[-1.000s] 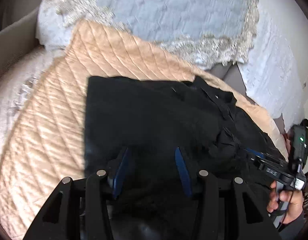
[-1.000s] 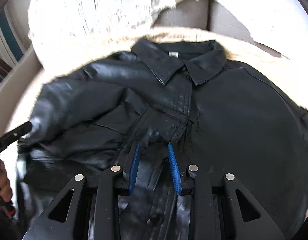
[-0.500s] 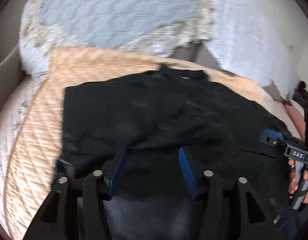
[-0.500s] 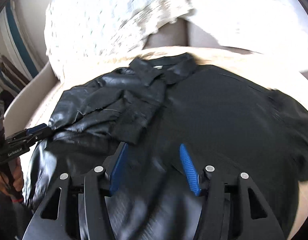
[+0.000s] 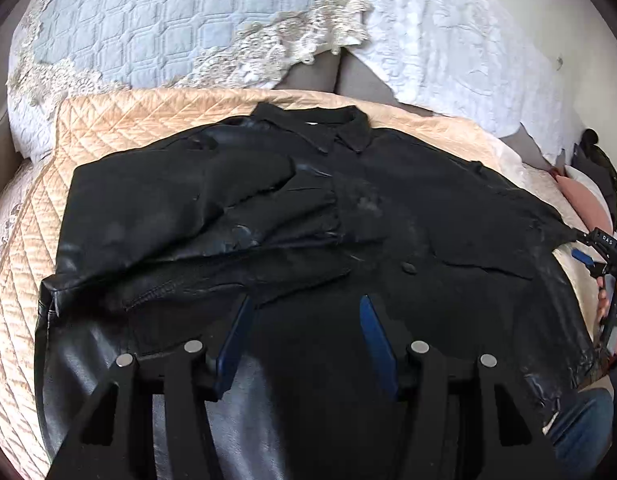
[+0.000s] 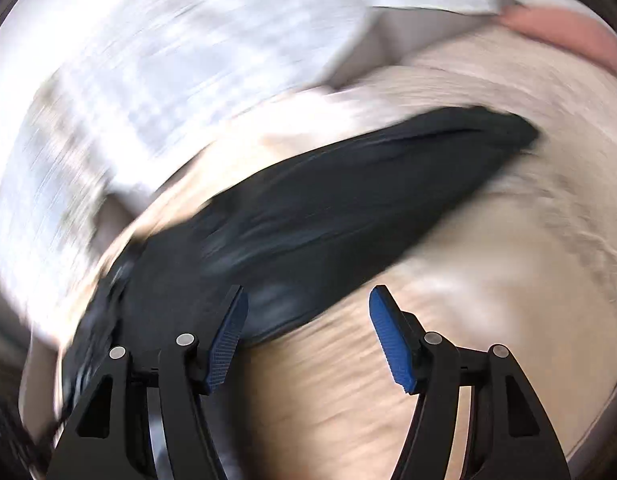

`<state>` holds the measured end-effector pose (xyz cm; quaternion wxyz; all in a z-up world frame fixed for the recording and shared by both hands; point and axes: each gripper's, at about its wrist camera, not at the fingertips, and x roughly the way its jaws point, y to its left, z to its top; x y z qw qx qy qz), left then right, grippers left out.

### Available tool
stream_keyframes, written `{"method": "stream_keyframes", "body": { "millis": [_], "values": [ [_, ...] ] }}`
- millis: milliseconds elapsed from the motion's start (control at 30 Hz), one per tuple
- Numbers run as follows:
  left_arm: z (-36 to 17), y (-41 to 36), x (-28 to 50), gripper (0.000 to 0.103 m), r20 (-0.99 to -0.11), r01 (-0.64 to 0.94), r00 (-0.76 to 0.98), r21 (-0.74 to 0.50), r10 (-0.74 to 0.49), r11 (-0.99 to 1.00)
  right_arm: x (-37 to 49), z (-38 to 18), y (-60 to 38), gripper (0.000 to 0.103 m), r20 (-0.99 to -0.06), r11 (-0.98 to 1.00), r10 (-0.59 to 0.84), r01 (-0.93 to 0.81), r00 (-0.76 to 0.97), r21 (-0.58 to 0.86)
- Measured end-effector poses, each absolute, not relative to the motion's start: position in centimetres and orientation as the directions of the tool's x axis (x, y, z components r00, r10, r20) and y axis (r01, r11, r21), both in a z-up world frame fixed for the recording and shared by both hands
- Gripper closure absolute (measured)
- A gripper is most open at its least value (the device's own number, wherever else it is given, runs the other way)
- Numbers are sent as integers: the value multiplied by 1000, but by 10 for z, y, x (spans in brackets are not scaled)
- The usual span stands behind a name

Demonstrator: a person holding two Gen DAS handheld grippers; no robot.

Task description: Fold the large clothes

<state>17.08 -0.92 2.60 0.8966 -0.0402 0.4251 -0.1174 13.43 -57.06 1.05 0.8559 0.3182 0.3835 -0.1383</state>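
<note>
Jaws of the right gripper (image 6: 308,334) have just been opening, nothing between them; black leather jacket (image 5: 308,240) lies ahead of the half-open, empty left gripper (image 5: 304,336), one sleeve folded across.

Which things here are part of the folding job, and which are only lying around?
Part of the job:
- black leather jacket
- left gripper, jaws open
- right gripper, jaws just opened, holding nothing

Lying about:
- peach quilted cover
- blue lace-edged quilted cover
- white quilted cover
- pink cushion
</note>
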Motion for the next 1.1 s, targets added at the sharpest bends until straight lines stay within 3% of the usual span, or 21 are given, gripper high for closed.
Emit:
{"method": "stream_keyframes", "body": {
  "millis": [267, 400, 433, 467, 500, 600, 733, 933, 1100],
  "values": [
    [18, 8, 185, 45, -753, 117, 631, -148, -188, 982, 141, -30, -670, 39, -709, 500, -24, 622, 705, 602],
    [9, 19, 192, 45, -769, 79, 615, -160, -174, 984, 166, -31, -689, 39, -721, 512, -68, 644, 689, 568],
    [8, 22, 194, 45, -772, 68, 612, -165, -171, 984, 170, -30, -690, 47, -729, 521, -76, 651, 680, 553],
    [7, 24, 195, 45, -772, 61, 612, -169, -171, 984, 174, -30, -693, 81, -738, 524, -82, 659, 670, 540],
    [7, 26, 196, 45, -772, 57, 612, -172, -171, 983, 180, -31, -697, 99, -758, 520, -67, 671, 649, 529],
    [9, 30, 195, 45, -764, 50, 622, -178, -170, 983, 185, -12, -694, 101, -750, 552, -72, 652, 657, 519],
    [13, 37, 193, 45, -749, 41, 640, -191, -172, 981, 194, 52, -659, 101, -652, 666, -56, 515, 756, 540],
    [16, 44, 192, 45, -731, 49, 657, -202, -184, 978, 215, 142, -562, 101, -516, 810, 122, 216, 848, 546],
    [15, 57, 193, 45, -722, 36, 669, -208, -178, 977, 243, 171, -454, 101, -495, 856, 298, 1, 816, 517]
  ]
}}
